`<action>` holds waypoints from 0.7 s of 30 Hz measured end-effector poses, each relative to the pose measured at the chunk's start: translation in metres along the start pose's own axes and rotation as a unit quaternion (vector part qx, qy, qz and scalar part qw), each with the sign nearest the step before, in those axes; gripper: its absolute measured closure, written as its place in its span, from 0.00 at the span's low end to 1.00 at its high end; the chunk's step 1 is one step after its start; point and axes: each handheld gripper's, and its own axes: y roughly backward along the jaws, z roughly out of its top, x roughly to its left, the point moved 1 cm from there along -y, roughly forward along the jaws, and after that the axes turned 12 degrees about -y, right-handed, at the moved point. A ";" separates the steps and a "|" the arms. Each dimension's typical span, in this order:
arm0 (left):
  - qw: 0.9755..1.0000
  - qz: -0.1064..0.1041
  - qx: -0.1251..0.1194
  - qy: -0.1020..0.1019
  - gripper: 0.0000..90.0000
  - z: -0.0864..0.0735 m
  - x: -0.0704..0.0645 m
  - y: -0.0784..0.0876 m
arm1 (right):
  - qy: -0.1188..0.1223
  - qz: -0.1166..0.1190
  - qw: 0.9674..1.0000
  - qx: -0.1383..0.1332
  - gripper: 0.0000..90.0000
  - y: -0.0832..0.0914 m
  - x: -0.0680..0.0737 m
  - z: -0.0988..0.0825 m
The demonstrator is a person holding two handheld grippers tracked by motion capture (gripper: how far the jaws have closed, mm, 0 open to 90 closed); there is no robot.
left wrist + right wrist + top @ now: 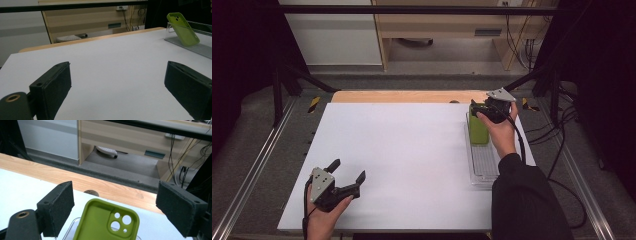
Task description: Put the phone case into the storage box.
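We are holding the right gripper [480,107] over the far right of the white table [402,150], just above the top end of a lime-green phone case [477,131], and its jaws are standing wide apart, with the case between and just below the pads and neither pad pressing on it. The case is sitting in a clear plastic tray [484,165] near the table's right edge, leaning with its camera end raised against the tray's far wall; its long axis is running away from us, along the tray's own length. In the right gripper view the case [107,223] is showing its hollow inner face and rounded camera cut-outs, with the two pads flanking its short width, so we are judging that a squeeze across that width is what the coming move turns on. The right hand is by far the nearer one. We are resting the left gripper [348,172] well apart, at the near left of the table, its jaws also spread open over bare surface and holding nothing. The case looks like soft, matte silicone with rounded corners; the tray is glossy, transparent and ribbed along its floor; the pads [58,205] are black, coarse and foam-like.
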 end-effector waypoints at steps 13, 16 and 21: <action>1.000 0.001 -0.002 0.002 0.07 0.000 0.000 0.000 | -0.013 0.006 1.000 0.015 0.10 0.003 0.002 0.000; 1.000 0.001 -0.002 0.003 0.07 0.000 0.000 0.000 | -0.016 0.008 1.000 0.017 0.09 0.004 0.003 0.001; 1.000 0.001 -0.002 0.002 0.07 0.000 0.000 0.000 | -0.032 0.015 0.999 0.026 0.09 0.004 0.003 0.001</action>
